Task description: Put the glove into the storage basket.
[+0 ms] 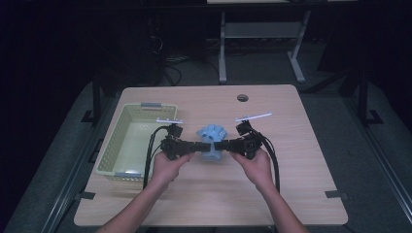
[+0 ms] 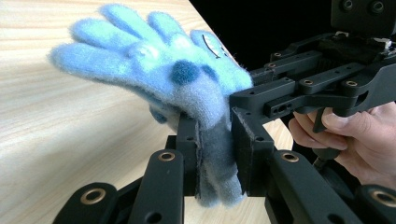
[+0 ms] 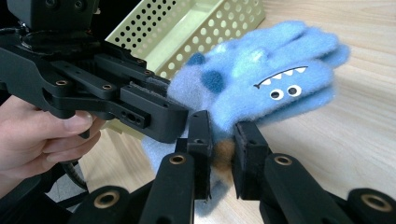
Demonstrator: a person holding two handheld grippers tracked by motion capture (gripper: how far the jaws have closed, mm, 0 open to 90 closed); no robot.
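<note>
A fluffy blue glove [image 1: 212,138] with dark blue spots and a monster face hangs between both grippers over the middle of the table [image 1: 291,160]. My left gripper [image 1: 200,145] comes in from the left and is shut on the glove's cuff [image 2: 215,158]. My right gripper [image 1: 224,144] comes in from the right and is shut on the same cuff end [image 3: 220,156]. The glove's fingers [image 2: 102,42] spread away from the jaws. The face with teeth and eyes [image 3: 282,86] shows in the right gripper view.
A pale yellow-green perforated basket [image 1: 127,141] stands on the table's left side, close behind the left hand [image 1: 167,167]. A round cable hole [image 1: 242,97] sits near the table's far edge. White desk legs [image 1: 222,48] stand beyond it.
</note>
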